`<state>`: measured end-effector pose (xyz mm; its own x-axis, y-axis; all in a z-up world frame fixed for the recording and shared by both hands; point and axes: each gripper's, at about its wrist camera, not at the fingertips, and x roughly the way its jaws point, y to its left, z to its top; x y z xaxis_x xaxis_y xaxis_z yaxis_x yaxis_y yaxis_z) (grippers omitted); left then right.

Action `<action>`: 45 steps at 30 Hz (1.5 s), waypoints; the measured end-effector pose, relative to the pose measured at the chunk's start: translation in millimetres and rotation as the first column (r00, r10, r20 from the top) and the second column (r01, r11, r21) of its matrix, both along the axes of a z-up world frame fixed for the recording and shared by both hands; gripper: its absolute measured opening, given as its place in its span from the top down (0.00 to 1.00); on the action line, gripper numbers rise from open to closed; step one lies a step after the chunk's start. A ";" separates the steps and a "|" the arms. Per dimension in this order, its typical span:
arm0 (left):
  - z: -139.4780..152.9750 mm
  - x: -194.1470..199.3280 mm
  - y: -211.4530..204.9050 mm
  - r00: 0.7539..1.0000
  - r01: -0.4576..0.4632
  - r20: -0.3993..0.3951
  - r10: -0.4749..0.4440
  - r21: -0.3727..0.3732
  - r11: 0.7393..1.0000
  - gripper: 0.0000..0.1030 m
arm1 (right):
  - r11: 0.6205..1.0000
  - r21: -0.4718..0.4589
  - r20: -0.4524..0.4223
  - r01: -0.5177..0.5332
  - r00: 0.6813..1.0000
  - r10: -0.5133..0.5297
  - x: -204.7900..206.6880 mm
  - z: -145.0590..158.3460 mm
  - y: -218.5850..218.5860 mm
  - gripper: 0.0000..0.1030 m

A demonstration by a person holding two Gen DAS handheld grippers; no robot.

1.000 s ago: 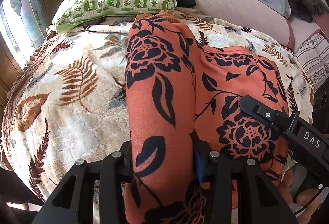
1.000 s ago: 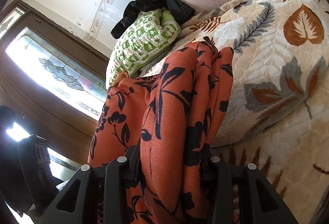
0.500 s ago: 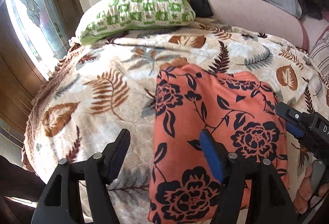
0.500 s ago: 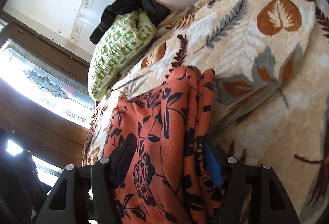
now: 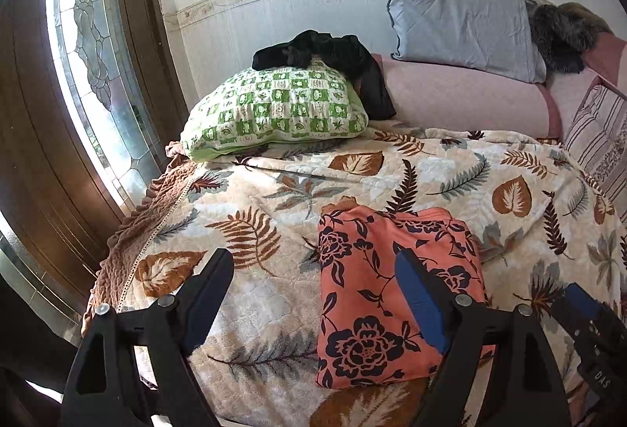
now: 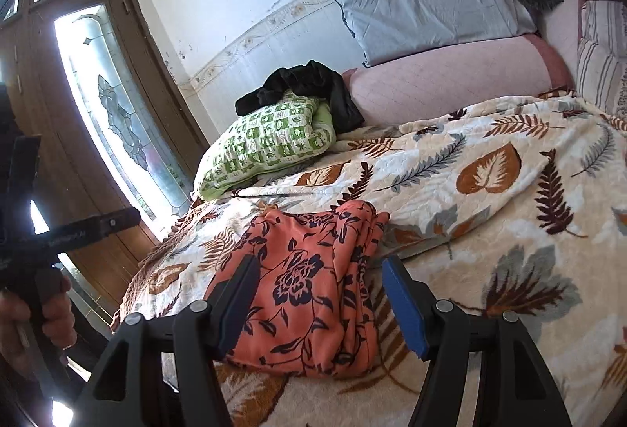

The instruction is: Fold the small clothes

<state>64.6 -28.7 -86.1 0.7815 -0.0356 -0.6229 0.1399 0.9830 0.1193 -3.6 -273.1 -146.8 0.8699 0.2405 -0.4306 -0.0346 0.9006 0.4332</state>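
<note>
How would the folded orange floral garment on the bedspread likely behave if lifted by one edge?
The orange floral garment would probably flop and unfold: its stacked layers sit loose and wrinkled at the side edge. It looks thin, so likely light. Pushed, it may bunch rather than slide on the plush bedspread.

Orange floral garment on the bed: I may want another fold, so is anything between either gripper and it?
Nothing visible. The orange floral garment lies folded on the leaf-print blanket, with the opening left gripper and open right gripper just before it, both empty.

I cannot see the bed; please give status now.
Left gripper opening, nothing between; right gripper open, empty. Folded orange floral cloth flat on leaf-patterned blanket. Nothing in the way.
</note>
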 end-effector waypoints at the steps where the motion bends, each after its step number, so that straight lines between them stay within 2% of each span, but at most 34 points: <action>1: 3.1 -3.3 0.9 1.000 0.001 0.009 -0.001 -0.003 1.000 0.18 | 1.000 -0.010 -0.005 0.006 1.000 -0.006 -6.1 1.2 3.6 0.34; 3: 9.9 -8.5 3.1 1.000 -0.002 0.024 0.002 -0.003 1.000 0.17 | 0.999 -0.051 -0.005 0.020 1.000 -0.021 -16.0 7.3 9.9 0.34; 6: 20.7 -19.1 9.1 0.998 -0.020 0.065 0.021 -0.006 1.000 0.10 | 0.998 -0.054 0.020 0.041 0.999 -0.040 -28.7 20.7 10.1 0.34; 13: 48.7 -39.8 32.3 0.989 -0.056 0.137 0.060 -0.031 0.998 0.09 | 0.992 -0.091 0.062 0.089 0.995 -0.084 -45.0 66.1 21.2 0.34; 17: 65.6 -50.4 51.4 0.984 -0.076 0.159 0.084 -0.056 0.996 0.09 | 0.991 -0.080 0.096 0.103 0.991 -0.095 -52.5 102.3 36.2 0.34; 22: 87.2 -67.1 74.0 0.971 -0.110 0.204 0.122 -0.069 0.992 0.09 | 0.993 -0.053 0.180 0.107 0.979 -0.096 -72.0 149.6 60.6 0.32; 25: 95.2 -76.2 83.9 0.966 -0.108 0.227 0.121 -0.069 0.992 0.09 | 0.994 -0.048 0.214 0.095 0.973 -0.082 -82.6 166.8 76.0 0.31; 30: 100.9 -82.3 93.2 0.962 -0.121 0.240 0.130 -0.054 0.991 0.09 | 0.995 -0.067 0.243 0.072 0.969 -0.053 -87.0 176.0 101.0 0.31; 36: 103.3 -84.4 98.1 0.957 -0.128 0.254 0.140 -0.062 0.990 0.09 | 0.991 -0.126 0.245 0.048 0.969 -0.016 -86.4 171.1 124.4 0.31; 45: 103.5 -87.9 89.6 0.951 -0.100 0.289 0.110 -0.049 0.994 0.09 | 0.977 -0.196 0.254 0.080 0.967 -0.029 -82.8 160.5 125.9 0.31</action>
